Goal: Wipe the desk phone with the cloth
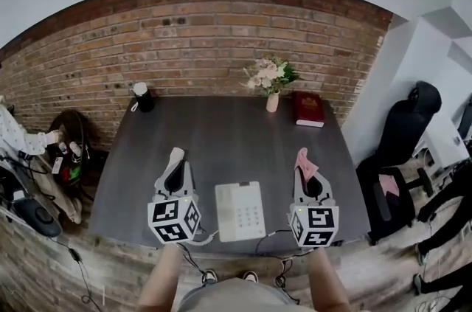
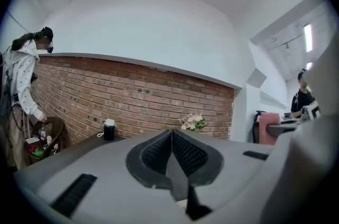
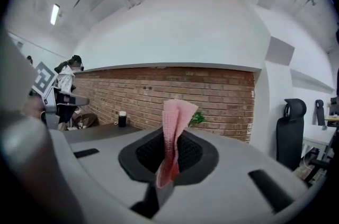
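The right tongs are pressed together on a pink cloth. The right gripper view shows the folded fabric standing up out of the ribbed pads. The head view shows the same cloth only as a small pink tuft at the tips. The left tongs are pressed together with nothing between them, which only the left gripper view makes plain.

Both tongs hang above the near part of the dark table, pointing away from the person. The white desk phone lies flat on the table between them, close to the front edge and touched by neither. A thin cord runs off its left side. Neither gripper view shows the phone, since both look over it toward the brick wall.

At the far edge of the table stand a black cup with a white lid, a small vase of flowers and a red book. A black office chair stands to the right of the table.

The left gripper view also shows a person in a white spotted hoodie by the wall. The head view catches only that person's sleeve.
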Motion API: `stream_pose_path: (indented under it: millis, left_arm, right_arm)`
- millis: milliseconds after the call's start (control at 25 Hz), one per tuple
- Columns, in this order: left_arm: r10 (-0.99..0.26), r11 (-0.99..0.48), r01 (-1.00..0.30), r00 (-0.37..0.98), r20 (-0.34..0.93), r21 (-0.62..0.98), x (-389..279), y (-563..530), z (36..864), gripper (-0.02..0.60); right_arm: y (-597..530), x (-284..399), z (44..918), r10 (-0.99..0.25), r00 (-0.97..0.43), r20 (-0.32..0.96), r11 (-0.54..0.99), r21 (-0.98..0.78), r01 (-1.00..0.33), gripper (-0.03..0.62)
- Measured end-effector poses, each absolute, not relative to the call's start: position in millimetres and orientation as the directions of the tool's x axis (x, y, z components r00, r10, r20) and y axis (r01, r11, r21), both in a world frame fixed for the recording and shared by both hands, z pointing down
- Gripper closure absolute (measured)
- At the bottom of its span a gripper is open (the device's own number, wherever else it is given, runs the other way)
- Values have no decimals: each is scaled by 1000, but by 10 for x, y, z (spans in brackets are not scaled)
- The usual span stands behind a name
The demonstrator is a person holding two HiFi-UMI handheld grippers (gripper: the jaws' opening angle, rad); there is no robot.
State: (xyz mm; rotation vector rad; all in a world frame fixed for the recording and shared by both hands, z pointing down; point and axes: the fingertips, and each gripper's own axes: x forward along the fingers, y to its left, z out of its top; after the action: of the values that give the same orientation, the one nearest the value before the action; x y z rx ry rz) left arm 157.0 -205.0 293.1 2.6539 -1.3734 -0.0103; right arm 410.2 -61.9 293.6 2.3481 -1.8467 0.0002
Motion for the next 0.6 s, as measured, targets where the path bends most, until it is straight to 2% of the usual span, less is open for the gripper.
stream_pose_path:
  millis: [600]
  left_arm:
    - [-795,-587,-800,598,97,124,1609,-1999,3071,575]
  right_arm:
    - [-528,4144,2997,-953,290,90,-287,49,-957,574]
